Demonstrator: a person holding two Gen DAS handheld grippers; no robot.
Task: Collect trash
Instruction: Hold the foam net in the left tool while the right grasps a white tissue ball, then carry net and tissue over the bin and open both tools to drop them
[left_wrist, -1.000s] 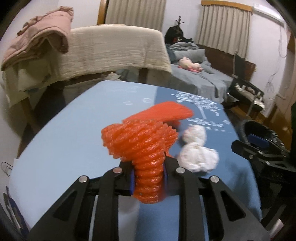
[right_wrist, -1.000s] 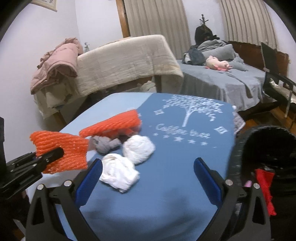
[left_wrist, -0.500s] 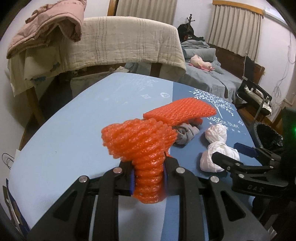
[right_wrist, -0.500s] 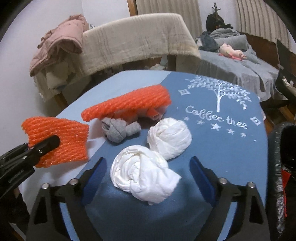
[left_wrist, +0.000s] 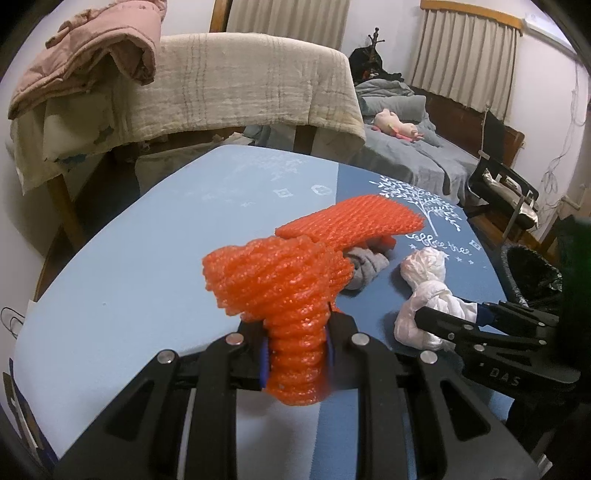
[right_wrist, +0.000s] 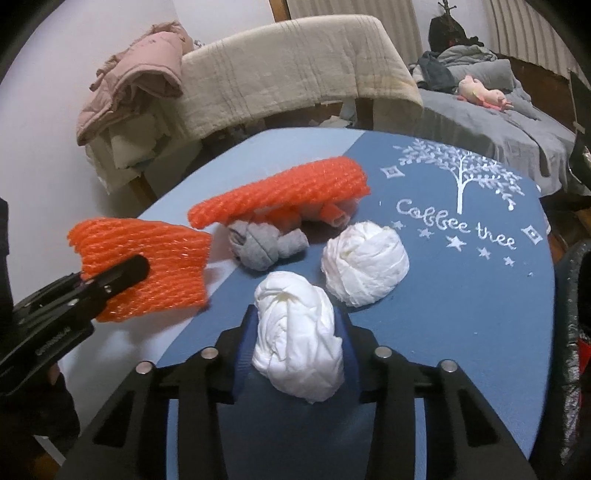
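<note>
My left gripper (left_wrist: 295, 354) is shut on an orange foam net (left_wrist: 280, 284) and holds it above the blue table (left_wrist: 140, 266); it also shows in the right wrist view (right_wrist: 147, 269). My right gripper (right_wrist: 295, 347) is shut on a white crumpled wad (right_wrist: 297, 339) resting on the table, also in the left wrist view (left_wrist: 424, 317). A second white wad (right_wrist: 364, 262), a grey knotted rag (right_wrist: 262, 245) and a second orange foam net (right_wrist: 284, 192) lie just beyond.
A black trash bin (left_wrist: 532, 273) stands at the table's right edge, with red trash inside (right_wrist: 583, 350). A chair draped with a beige blanket (right_wrist: 288, 74) and a pink coat (right_wrist: 136, 74) stands behind the table. A bed (right_wrist: 517, 122) is at the back right.
My right gripper moved forward and down over the near white wad and closed on it. My left gripper kept hold of the orange net and drifted a little.
</note>
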